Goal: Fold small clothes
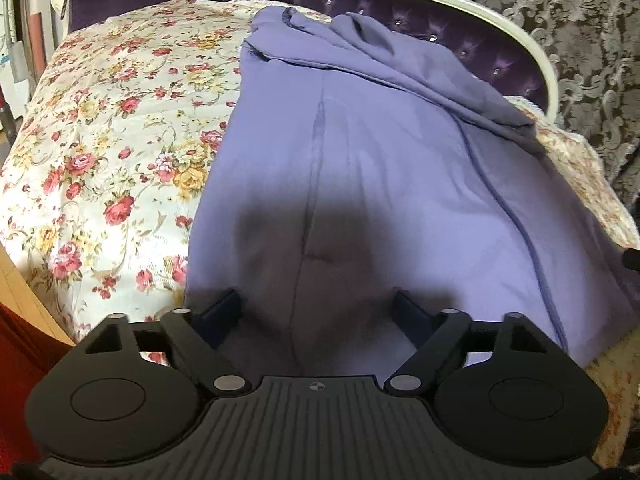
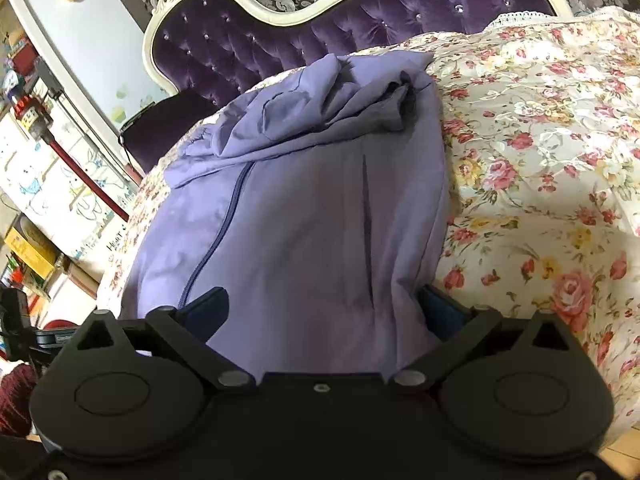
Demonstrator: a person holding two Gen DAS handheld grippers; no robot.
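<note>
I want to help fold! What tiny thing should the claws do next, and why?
Probably close both claws on the near hem of the purple jacket. The left claw and right claw are open with the hem between their fingers, and the jacket lies flat on the flowery bedspread, not folded yet.

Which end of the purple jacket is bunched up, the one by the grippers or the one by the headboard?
The headboard end: the purple jacket is rumpled into folds there, while the end by both grippers lies flat.

A floral bedspread (image 1: 112, 128) covers the bed, running up to a tufted purple headboard (image 2: 280, 44) at twelve o'clock. Damask wallpaper (image 1: 580, 32) lies beyond. Cluttered shelves (image 2: 36, 184) stand at nine o'clock in the right wrist view.
</note>
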